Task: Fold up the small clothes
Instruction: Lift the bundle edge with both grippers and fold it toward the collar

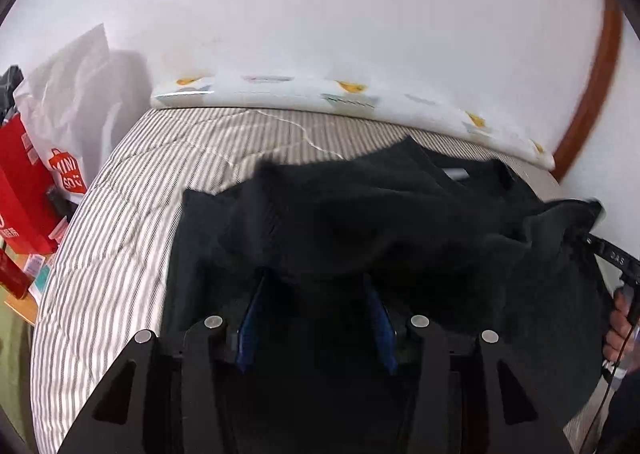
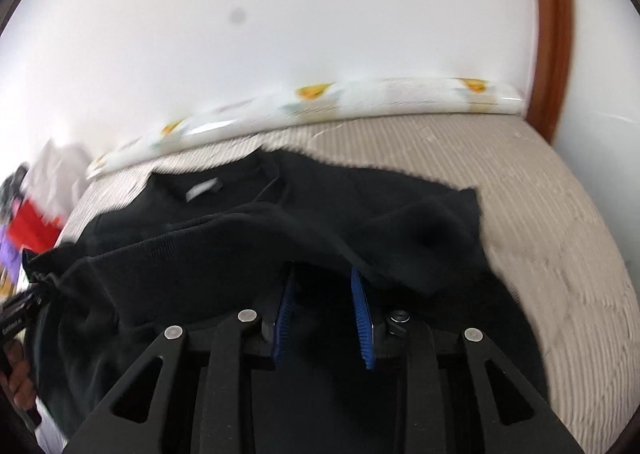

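1. One black garment (image 1: 360, 214) lies spread on the striped bedcover (image 1: 132, 222), its neckline and white label (image 2: 202, 188) toward the wall, and its near hem raised and draped over both grippers.
2. Left gripper (image 1: 316, 282): the two blue-padded fingers (image 1: 250, 318) stand apart with the cloth's edge hanging over their tips. The tips are hidden, so I cannot tell whether they pinch any fabric.
3. Right gripper (image 2: 324, 274): its two blue-padded fingers (image 2: 362, 318) also stand apart, with a fold of the garment lying across the tips. Whether they grip it cannot be told.
4. Edges: the bed's far edge meets the white wall (image 1: 320, 14) along a patterned white pillow (image 1: 280, 88). On the right a brown wooden door frame (image 2: 550, 34) stands near the bed corner.
5. Open room: bare striped cover shows to the left of the garment in the left wrist view and to the right of it in the right wrist view. A narrower strip lies between neckline and pillow.
6. Beyond the bed's left edge stand a red box (image 1: 20, 190) and a white shopping bag (image 1: 68, 102) with a red logo.
7. Count: one garment, one pillow, two grippers, four fingers. The right wrist view is blurred.
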The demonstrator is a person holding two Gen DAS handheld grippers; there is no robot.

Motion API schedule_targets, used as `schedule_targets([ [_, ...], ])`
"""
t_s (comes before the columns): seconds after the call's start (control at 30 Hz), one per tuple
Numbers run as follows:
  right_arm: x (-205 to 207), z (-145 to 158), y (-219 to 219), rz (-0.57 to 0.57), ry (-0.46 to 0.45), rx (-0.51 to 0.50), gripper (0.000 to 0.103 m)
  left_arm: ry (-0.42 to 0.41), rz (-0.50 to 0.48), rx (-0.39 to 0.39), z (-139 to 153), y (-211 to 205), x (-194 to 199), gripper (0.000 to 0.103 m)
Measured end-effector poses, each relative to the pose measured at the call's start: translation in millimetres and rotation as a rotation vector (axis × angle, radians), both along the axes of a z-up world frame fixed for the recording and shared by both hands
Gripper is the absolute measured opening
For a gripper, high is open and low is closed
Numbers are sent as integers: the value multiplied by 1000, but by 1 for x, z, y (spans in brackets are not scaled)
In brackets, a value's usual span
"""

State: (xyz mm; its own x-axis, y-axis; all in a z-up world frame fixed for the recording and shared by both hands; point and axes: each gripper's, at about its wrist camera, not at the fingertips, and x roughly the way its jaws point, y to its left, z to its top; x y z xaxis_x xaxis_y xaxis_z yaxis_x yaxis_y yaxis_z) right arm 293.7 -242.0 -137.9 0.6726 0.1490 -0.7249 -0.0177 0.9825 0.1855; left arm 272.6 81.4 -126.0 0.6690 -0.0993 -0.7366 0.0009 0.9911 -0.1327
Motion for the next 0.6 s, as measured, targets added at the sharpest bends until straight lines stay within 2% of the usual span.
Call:
schedule_targets([
  [0.1,8,8,-15,-33,-23,-9,28,-39,25,10,10,13,2,45],
  [0.17,9,10,-23,-45,-45,-39,33,-50,46,42,11,21,1,45],
  [0.27,16,4,-32,-46,-24,-73,41,-13,33,58,2,30,7,45],
  [0.43,37,-17,-31,-14,54,-67,41,61,5,84,-20,32,24,45],
  [0.5,43,-20,-27,-3,59,-79,41,67,4,59,-24,34,28,34],
  [0.53,46,-20,-24,4,58,-85,41,68,-11,44,-24,32,28,19],
  [0.57,47,-20,-24,7,55,-88,34,64,-16,50,-23,29,26,12],
  [0.6,48,-21,-23,8,53,-92,27,36,-5,83,-20,25,24,11],
])
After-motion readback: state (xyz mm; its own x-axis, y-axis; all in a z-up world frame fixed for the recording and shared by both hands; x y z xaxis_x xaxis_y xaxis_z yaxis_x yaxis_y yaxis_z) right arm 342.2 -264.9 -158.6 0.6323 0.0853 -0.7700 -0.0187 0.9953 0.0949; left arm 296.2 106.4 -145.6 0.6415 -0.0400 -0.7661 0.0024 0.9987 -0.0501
